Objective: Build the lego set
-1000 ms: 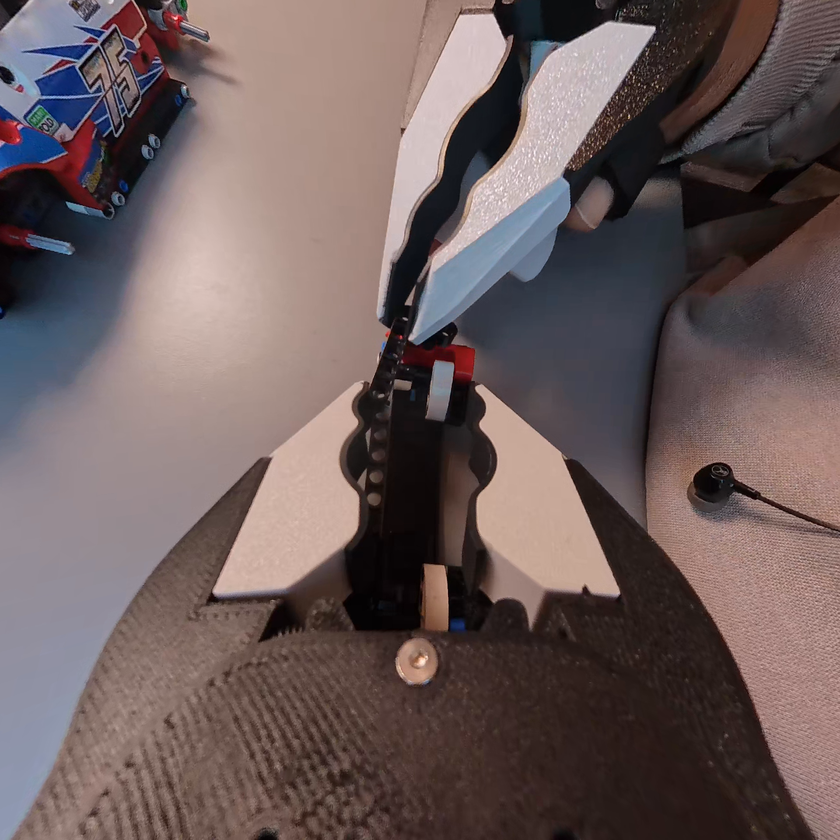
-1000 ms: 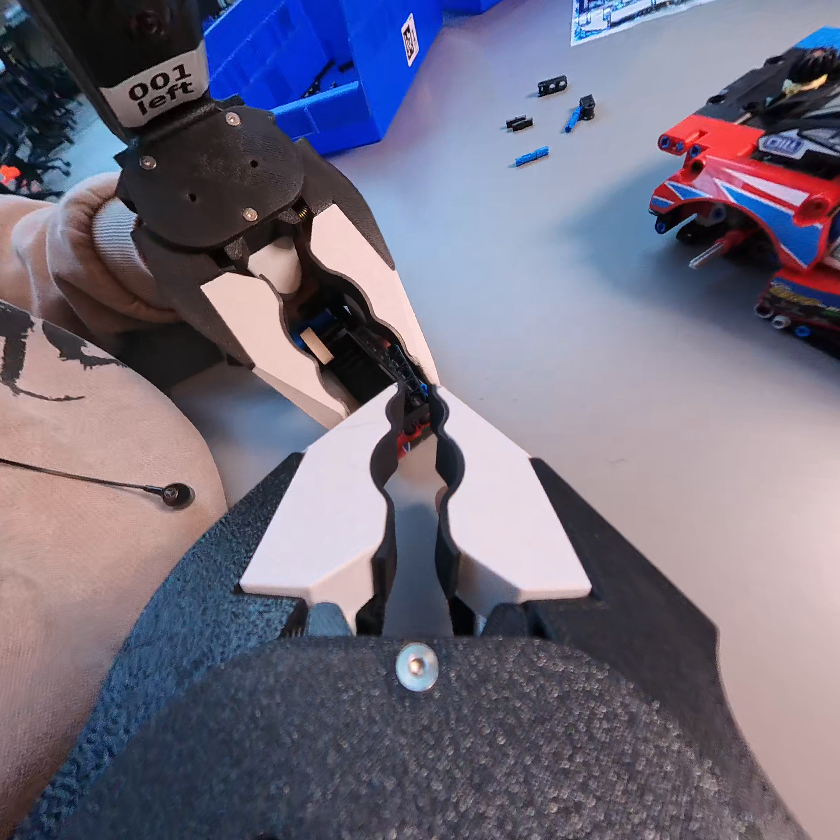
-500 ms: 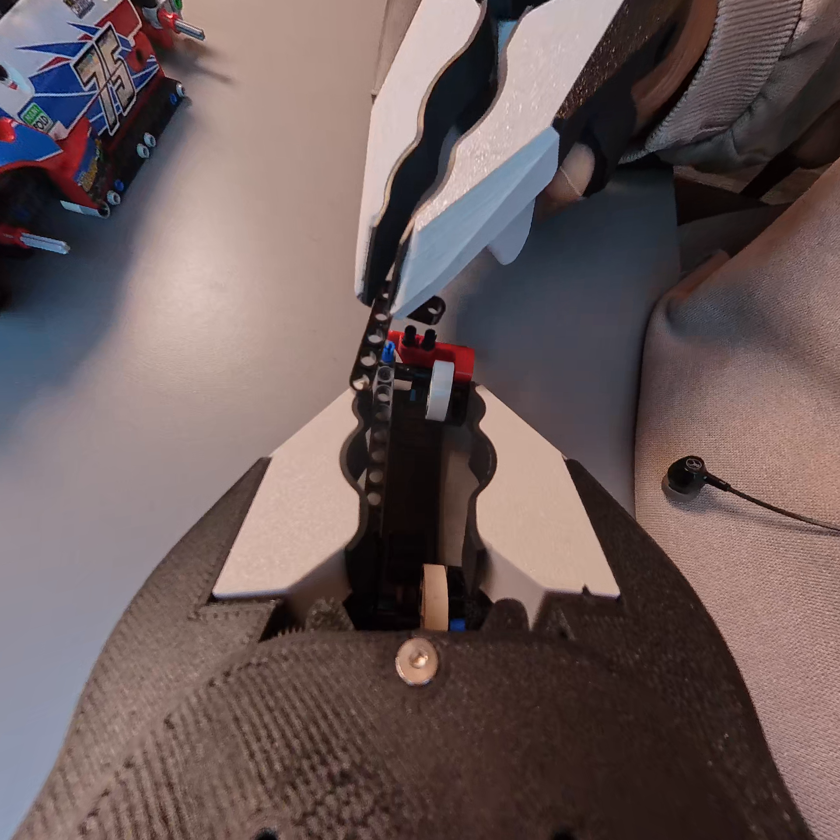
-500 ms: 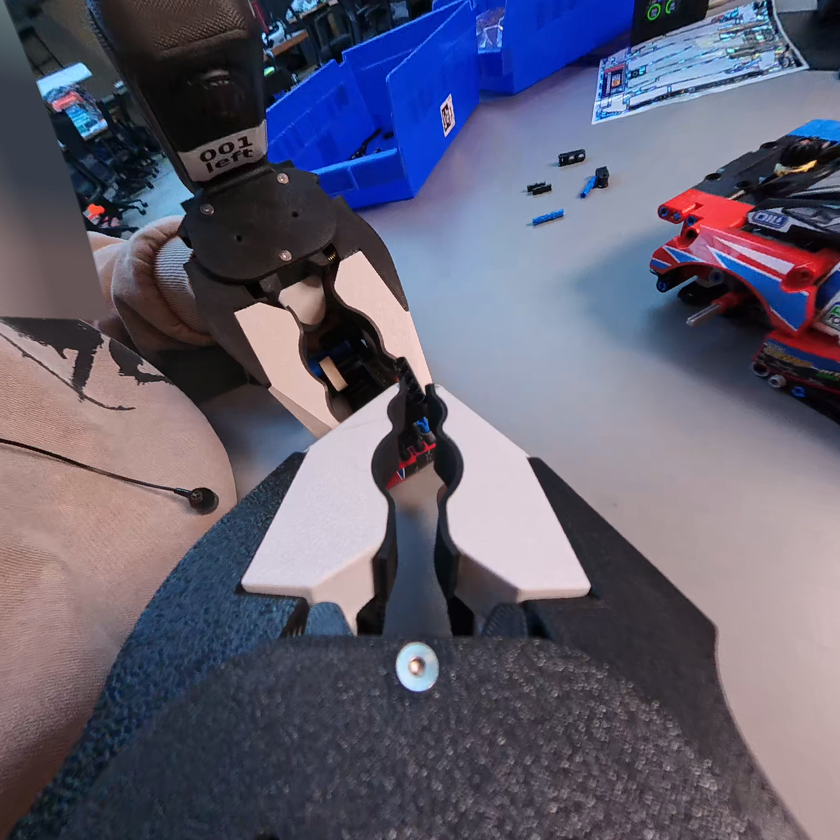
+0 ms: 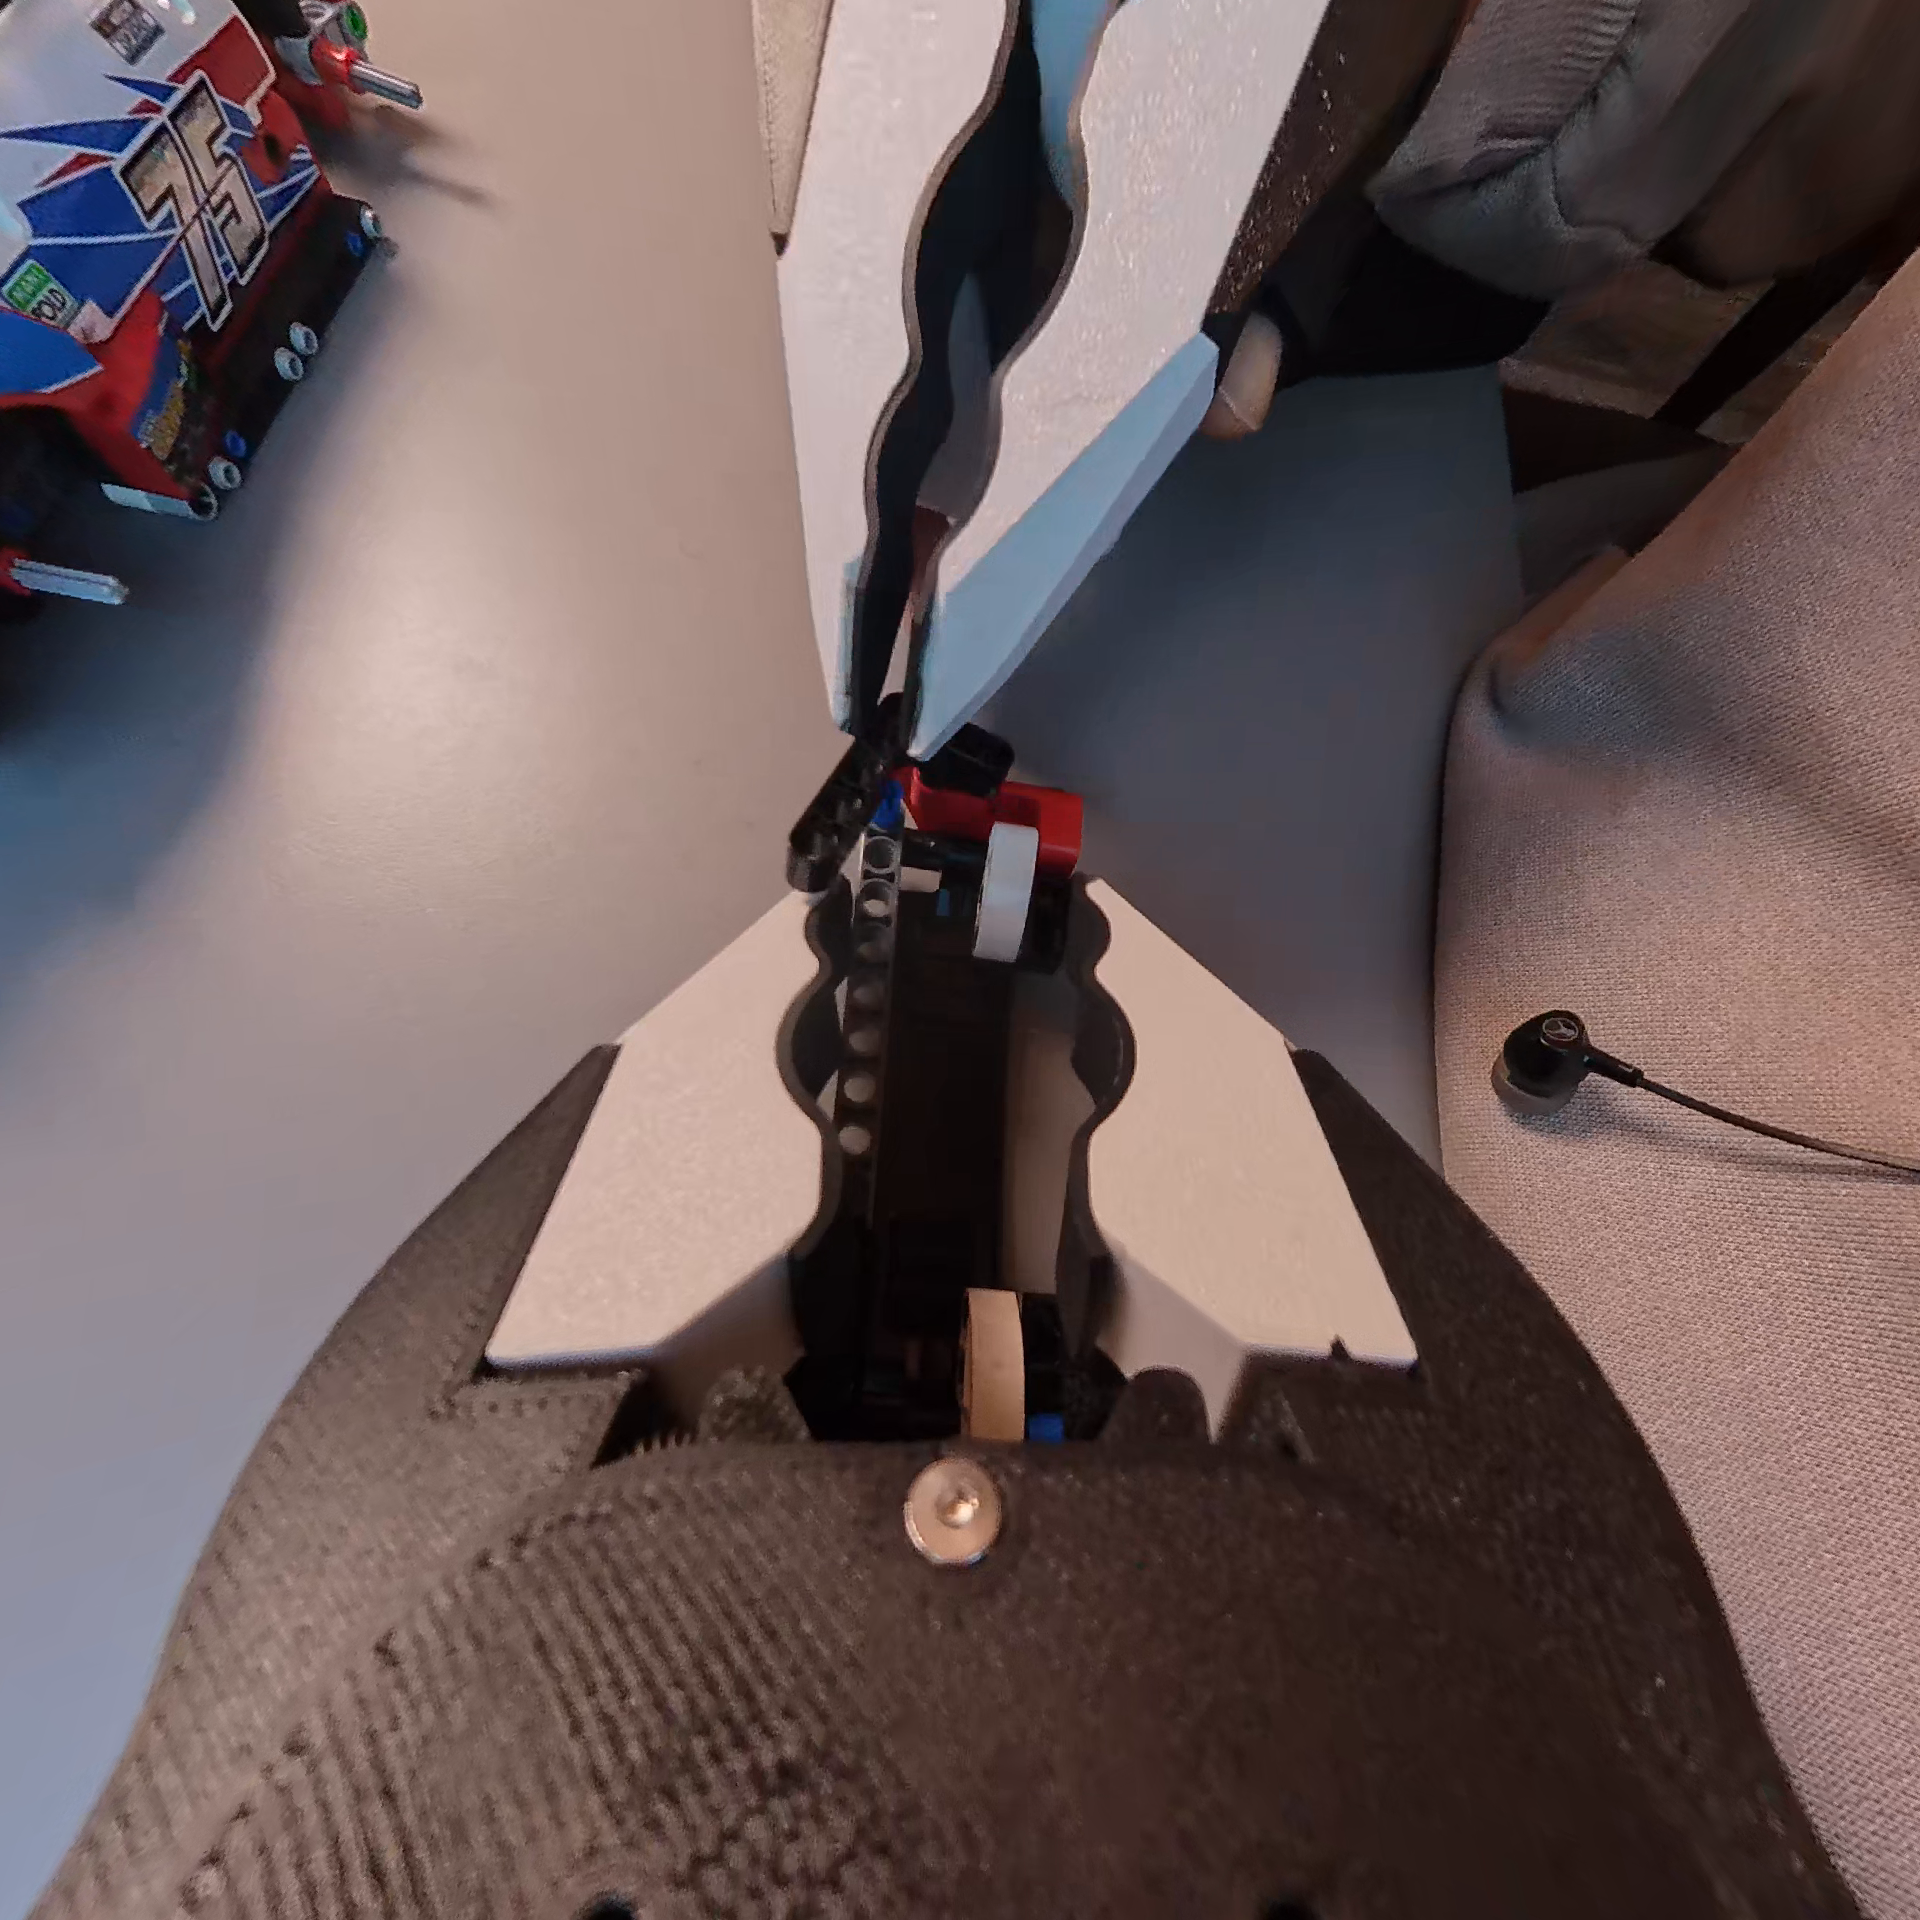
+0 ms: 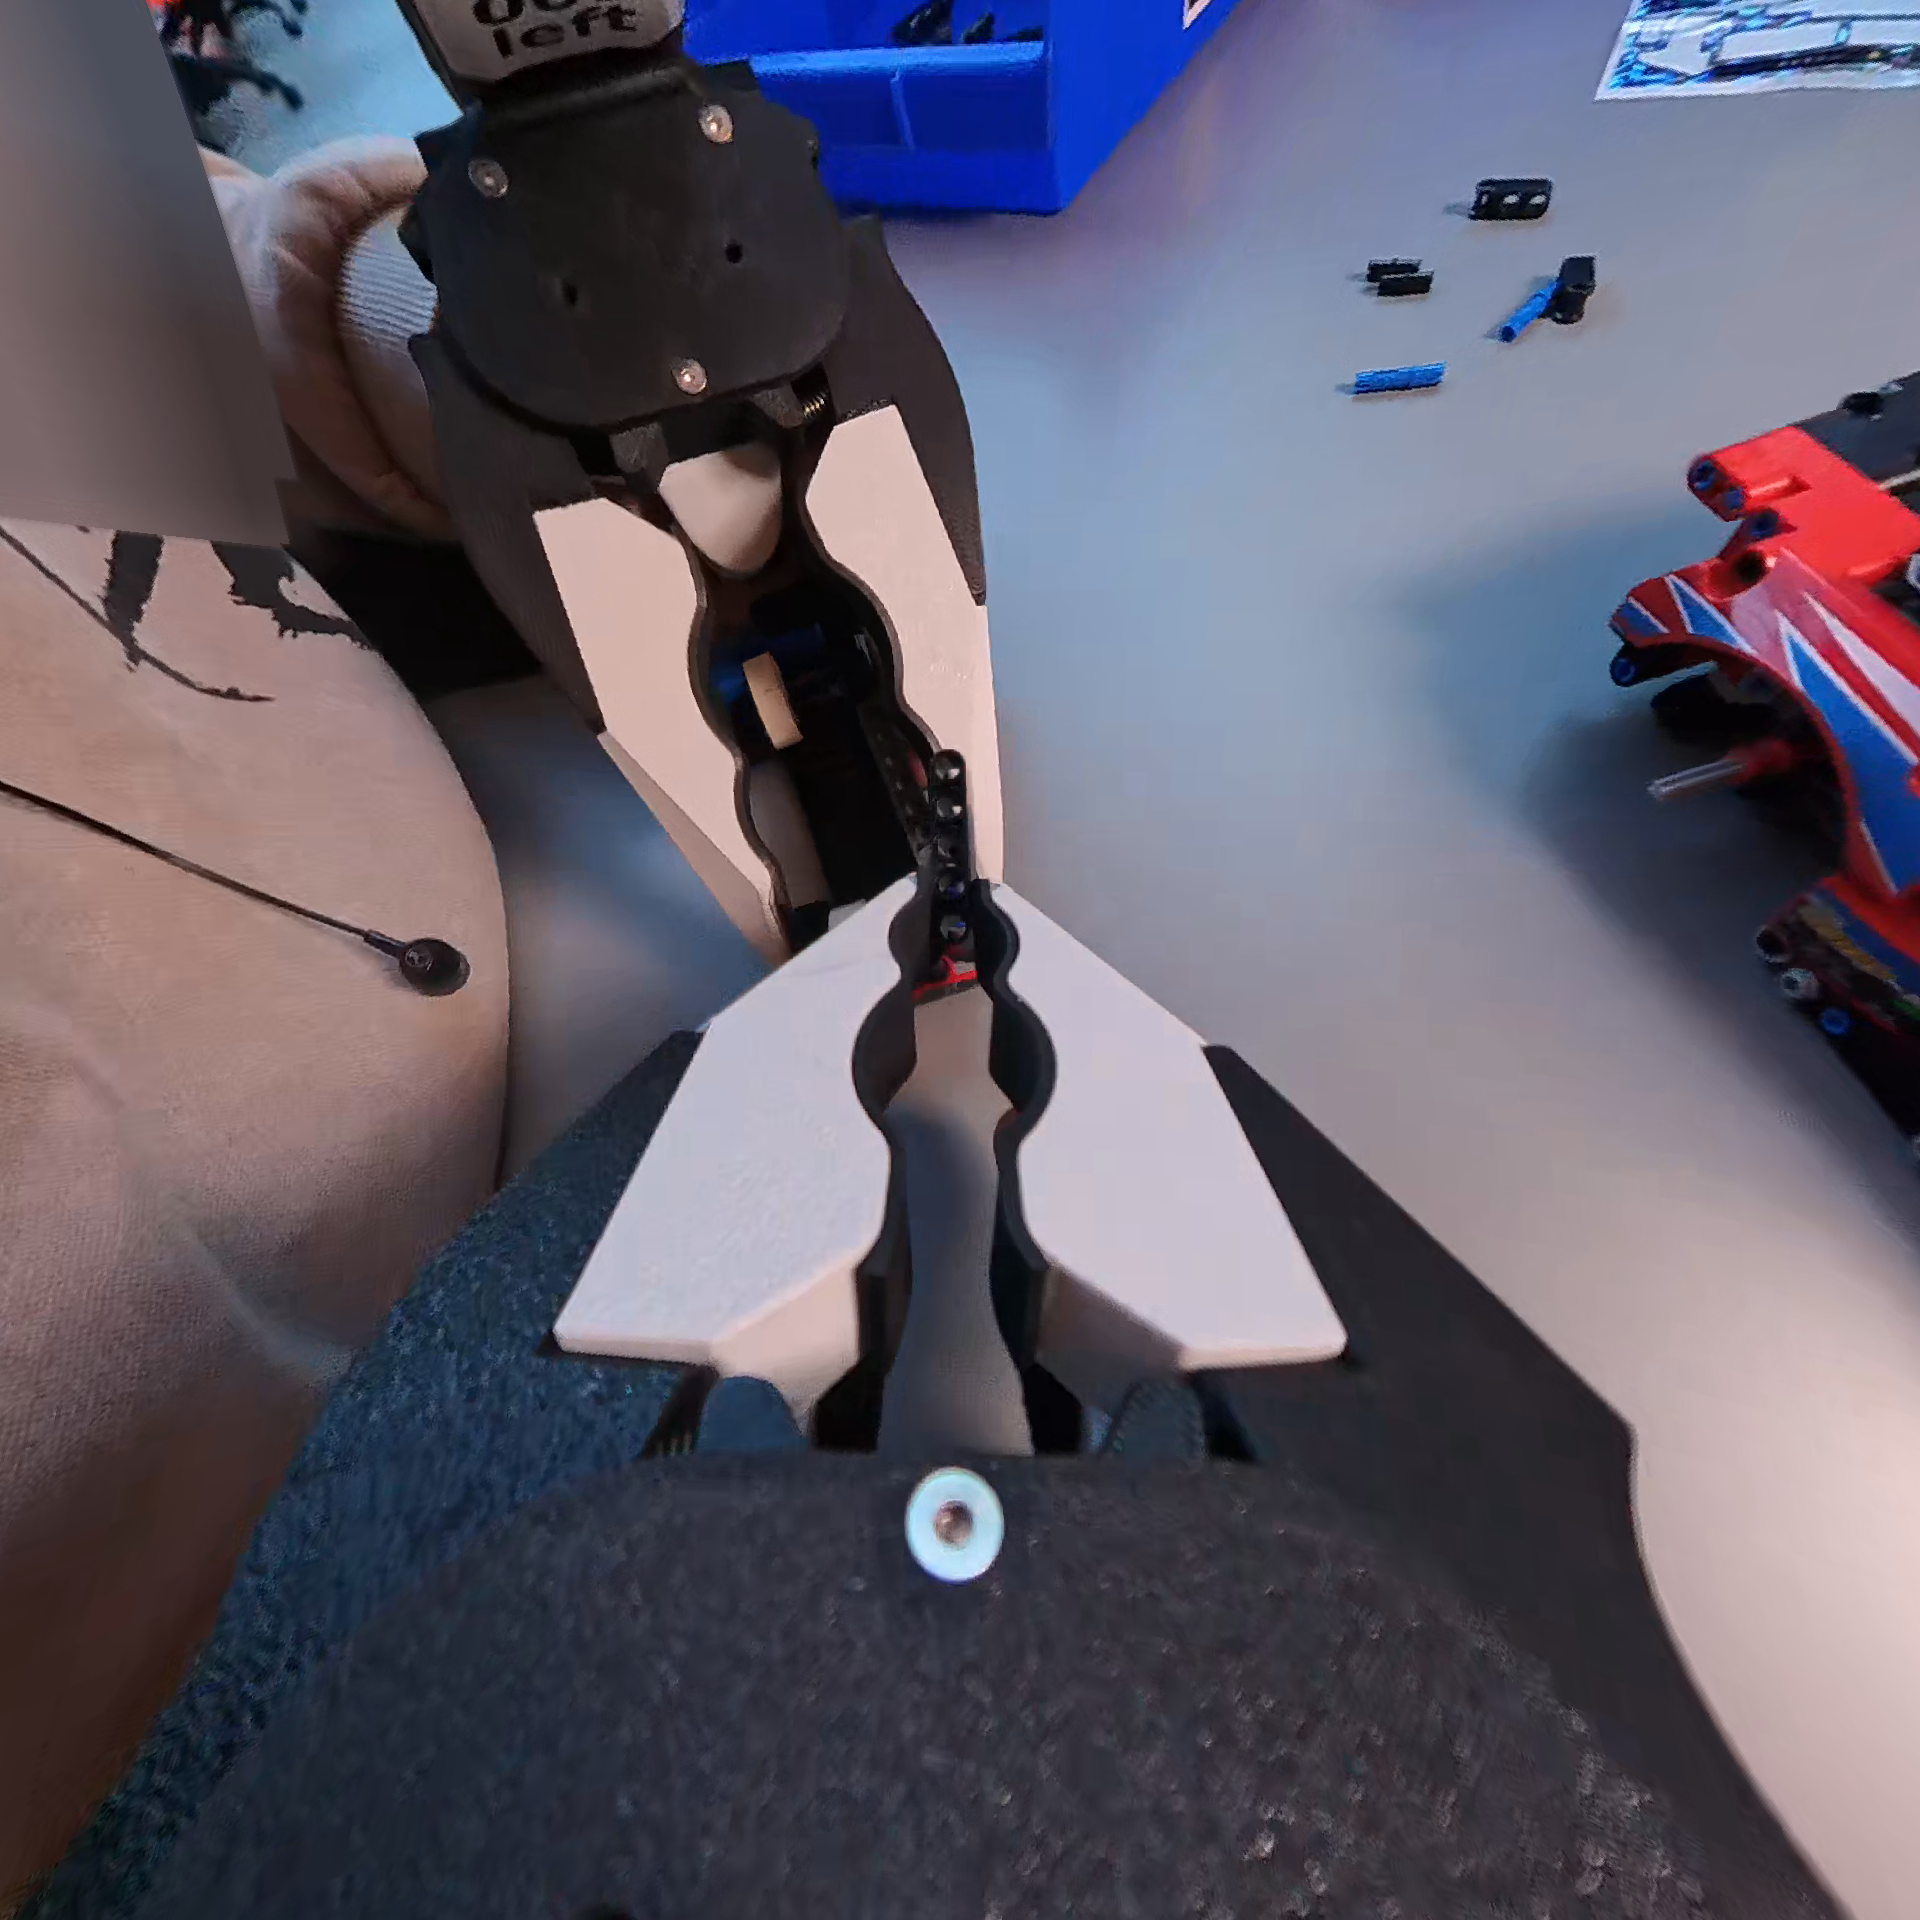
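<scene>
A grey table [image 6: 1299,665] with a half-built red car [image 6: 1797,665] is seen, above which a black assembly [image 5: 935,1091] is clamped lengthwise in the left gripper [image 5: 945,904], its long axis pointing at the right gripper [image 6: 951,914], closed narrowly on a black holed beam [image 6: 948,831] at the assembly's far end.

The toy car [image 5: 156,260] carried a large two-digit number on its white, blue and red side panel, with small sponsor stickers [image 5: 42,296] nearby. A white band [image 6: 561,31] on the left gripper [image 6: 873,831] bore printed characters. A blue bin [image 6: 935,135] had a white sticker [image 6: 1205,10], cut off. A printed sheet [image 6: 1756,52] lay behind, too small to read.
</scene>
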{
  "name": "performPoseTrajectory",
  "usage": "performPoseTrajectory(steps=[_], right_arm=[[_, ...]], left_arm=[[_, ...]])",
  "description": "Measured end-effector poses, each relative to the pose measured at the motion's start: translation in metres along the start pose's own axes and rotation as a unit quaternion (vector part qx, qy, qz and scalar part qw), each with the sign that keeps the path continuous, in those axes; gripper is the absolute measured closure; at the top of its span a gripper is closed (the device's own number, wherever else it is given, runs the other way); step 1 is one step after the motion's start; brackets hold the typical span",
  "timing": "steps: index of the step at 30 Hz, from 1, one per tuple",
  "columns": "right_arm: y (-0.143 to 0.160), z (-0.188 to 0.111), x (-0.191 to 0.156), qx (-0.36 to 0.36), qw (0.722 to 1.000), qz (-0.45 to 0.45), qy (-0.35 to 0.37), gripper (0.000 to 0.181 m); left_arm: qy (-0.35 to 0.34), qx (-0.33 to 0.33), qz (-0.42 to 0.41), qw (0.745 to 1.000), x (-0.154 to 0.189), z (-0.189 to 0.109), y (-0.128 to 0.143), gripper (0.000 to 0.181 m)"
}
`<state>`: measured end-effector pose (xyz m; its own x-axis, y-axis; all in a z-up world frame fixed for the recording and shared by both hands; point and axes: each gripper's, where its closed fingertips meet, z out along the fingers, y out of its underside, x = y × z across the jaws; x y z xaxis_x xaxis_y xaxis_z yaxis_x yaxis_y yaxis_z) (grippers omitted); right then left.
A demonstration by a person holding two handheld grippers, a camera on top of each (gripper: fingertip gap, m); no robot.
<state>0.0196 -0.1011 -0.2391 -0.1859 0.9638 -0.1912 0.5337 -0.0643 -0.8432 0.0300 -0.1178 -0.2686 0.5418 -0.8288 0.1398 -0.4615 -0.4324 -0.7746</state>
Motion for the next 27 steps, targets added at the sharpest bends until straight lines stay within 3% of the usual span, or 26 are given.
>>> performPoseTrajectory(steps=[10,20,27], right_arm=[[-0.0004,-0.0027,-0.0032,-0.067,0.991,-0.089,-0.072,0.177],[0.0035,0.0012,-0.0054,-0.094,0.981,-0.15,-0.078,0.177],[0.0033,0.0005,-0.0052,-0.085,0.983,-0.145,-0.066,0.174]], left_arm=[[0.001,-0.002,0.002,1.0,0.0004,0.0003,0.0004,0.141],[0.001,-0.002,0.005,1.0,0.0012,0.0002,0.0006,0.141],[0.001,-0.002,0.007,1.0,0.0017,-0.0001,0.0009,0.141]])
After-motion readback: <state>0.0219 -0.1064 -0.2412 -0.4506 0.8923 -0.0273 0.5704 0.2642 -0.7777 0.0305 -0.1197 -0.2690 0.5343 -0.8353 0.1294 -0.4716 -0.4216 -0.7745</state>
